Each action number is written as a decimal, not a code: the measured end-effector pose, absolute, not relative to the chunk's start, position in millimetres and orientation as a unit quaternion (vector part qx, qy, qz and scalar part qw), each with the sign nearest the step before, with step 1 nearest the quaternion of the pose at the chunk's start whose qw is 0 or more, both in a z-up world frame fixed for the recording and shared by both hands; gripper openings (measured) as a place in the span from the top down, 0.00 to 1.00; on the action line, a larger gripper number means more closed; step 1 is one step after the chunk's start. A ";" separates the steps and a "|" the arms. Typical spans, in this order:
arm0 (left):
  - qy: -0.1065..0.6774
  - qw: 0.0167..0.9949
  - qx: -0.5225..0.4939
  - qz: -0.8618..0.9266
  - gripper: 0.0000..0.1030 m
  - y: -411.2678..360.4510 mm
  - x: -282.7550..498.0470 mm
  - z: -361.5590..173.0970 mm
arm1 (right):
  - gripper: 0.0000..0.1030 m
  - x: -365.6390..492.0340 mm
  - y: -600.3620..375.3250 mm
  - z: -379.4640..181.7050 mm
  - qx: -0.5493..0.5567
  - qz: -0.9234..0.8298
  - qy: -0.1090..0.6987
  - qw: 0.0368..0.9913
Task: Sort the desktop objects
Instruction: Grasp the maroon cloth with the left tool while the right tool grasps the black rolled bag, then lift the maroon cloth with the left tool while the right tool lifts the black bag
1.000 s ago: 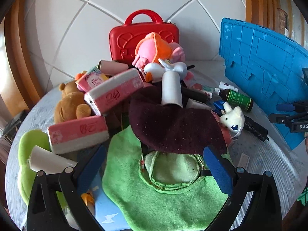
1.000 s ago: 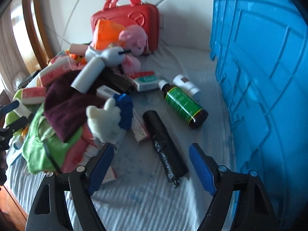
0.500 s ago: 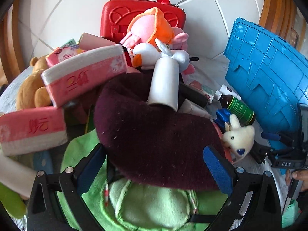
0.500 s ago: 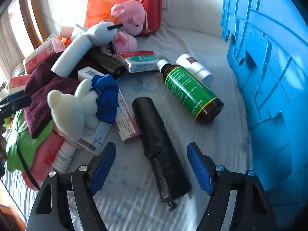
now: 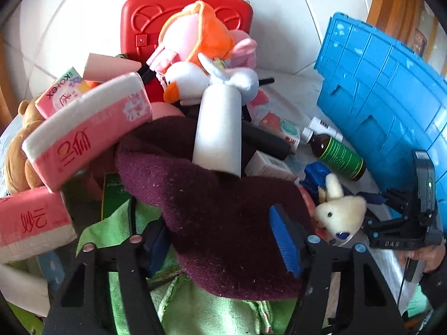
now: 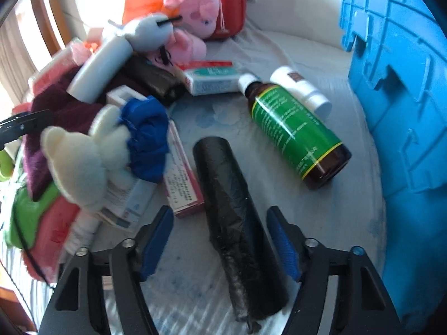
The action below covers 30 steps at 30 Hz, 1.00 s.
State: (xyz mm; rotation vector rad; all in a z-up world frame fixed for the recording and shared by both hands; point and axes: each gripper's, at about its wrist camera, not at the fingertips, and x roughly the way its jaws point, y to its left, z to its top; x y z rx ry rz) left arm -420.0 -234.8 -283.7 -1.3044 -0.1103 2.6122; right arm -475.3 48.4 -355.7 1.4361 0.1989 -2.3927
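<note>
While the left gripper's (image 5: pixel 223 240) fingers have just been closing, the maroon cloth (image 5: pixel 218 223) atop the pile is bracketed between them, though contact cannot be told; the right gripper's (image 6: pixel 220 240) fingers, likewise closing, are set apart around the black roll (image 6: pixel 237 223) lying on the desk (image 6: pixel 349 223), beside the green-labelled bottle (image 6: pixel 296 131) and blue crate (image 6: pixel 405 111)

Bottle (image 6: pixel 296 131) right of bag roll (image 6: pixel 237 223); crate (image 6: pixel 405 83) further right.

The desk (image 6: pixel 279 64) wears a pale cloth. On it lie a black bag roll (image 6: pixel 237 229) near, a green-labelled brown bottle (image 6: pixel 296 134) and white bottle (image 6: pixel 301 89) farther right. A blue crate (image 6: pixel 405 97) stands at its right edge, a red case (image 5: pixel 184 22) at the far side
</note>
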 end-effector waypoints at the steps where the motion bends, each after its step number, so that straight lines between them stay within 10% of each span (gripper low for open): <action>1: -0.039 0.112 -0.447 0.886 0.52 -236.4 -420.2 -286.3 | 0.44 -478.4 49.1 -358.4 0.511 -0.840 0.066 0.168; 6: -0.067 0.122 -0.431 0.892 0.76 -252.1 -411.8 -281.5 | 0.63 -481.1 50.9 -359.2 0.525 -0.834 0.072 0.150; 30: 0.027 0.148 -0.355 0.923 0.79 -239.1 -339.3 -189.8 | 0.65 -409.3 53.1 -287.6 0.469 -0.871 0.001 0.149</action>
